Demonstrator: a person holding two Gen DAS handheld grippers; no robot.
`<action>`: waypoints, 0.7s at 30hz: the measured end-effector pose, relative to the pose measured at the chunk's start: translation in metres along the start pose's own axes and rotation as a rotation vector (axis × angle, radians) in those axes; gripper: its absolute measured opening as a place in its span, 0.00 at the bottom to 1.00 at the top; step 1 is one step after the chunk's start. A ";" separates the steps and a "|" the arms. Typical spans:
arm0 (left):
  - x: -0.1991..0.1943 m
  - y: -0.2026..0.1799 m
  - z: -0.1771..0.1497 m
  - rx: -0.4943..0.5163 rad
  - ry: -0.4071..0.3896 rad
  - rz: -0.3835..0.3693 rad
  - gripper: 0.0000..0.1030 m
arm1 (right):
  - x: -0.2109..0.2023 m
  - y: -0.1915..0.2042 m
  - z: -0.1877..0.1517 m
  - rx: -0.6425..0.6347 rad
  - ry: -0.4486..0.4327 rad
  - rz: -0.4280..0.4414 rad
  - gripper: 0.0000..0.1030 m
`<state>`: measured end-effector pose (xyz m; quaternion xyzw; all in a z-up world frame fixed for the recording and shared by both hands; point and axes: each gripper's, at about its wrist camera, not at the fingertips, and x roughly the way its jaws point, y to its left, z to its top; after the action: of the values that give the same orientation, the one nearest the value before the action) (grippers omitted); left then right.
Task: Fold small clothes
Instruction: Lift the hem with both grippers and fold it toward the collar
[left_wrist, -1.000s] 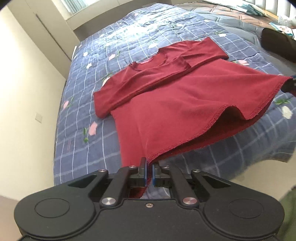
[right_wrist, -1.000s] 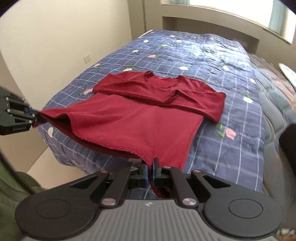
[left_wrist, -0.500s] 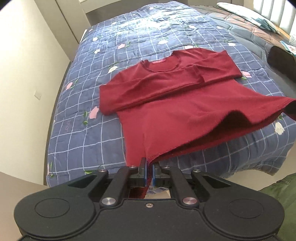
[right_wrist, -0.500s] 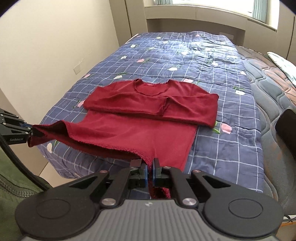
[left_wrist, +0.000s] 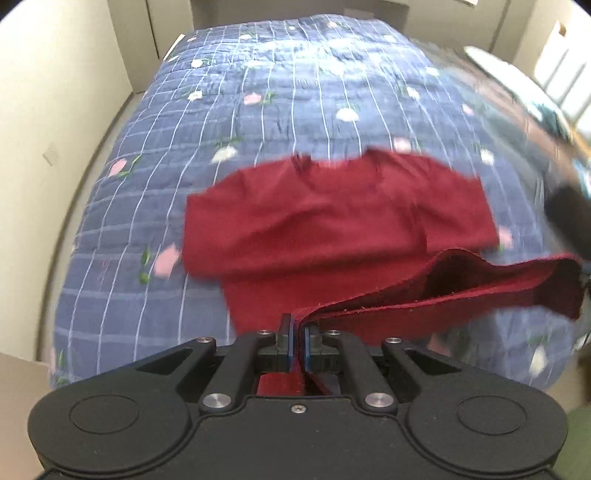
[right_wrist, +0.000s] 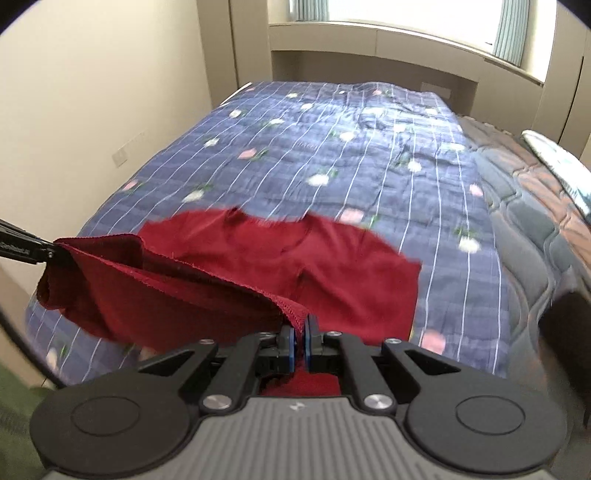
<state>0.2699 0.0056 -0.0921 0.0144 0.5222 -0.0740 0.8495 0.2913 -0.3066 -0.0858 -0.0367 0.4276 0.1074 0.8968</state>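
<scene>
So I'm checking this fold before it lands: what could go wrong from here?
The hem of the red shirt sags open between the left tool and right tool, so it may land creased. Each tool pinches only a corner; one might slip. The folded sleeves could shift on the quilt.

blue checked floral quilt (right_wrist: 369, 155) on bed, brown quilted mattress (right_wrist: 524, 199) at right, window (right_wrist: 406, 18), cream wall (right_wrist: 92, 92), wall socket (right_wrist: 120, 157)
</scene>
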 end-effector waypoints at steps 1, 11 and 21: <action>0.004 0.005 0.015 -0.011 -0.004 -0.012 0.05 | 0.008 -0.003 0.012 -0.005 -0.001 -0.007 0.06; 0.069 0.026 0.142 0.074 -0.025 -0.043 0.05 | 0.113 -0.024 0.125 -0.068 0.058 -0.051 0.07; 0.148 0.044 0.206 0.035 0.056 -0.057 0.05 | 0.183 -0.030 0.158 -0.074 0.158 -0.075 0.08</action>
<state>0.5243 0.0118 -0.1323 0.0165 0.5445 -0.1068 0.8318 0.5301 -0.2818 -0.1280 -0.0941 0.4910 0.0861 0.8617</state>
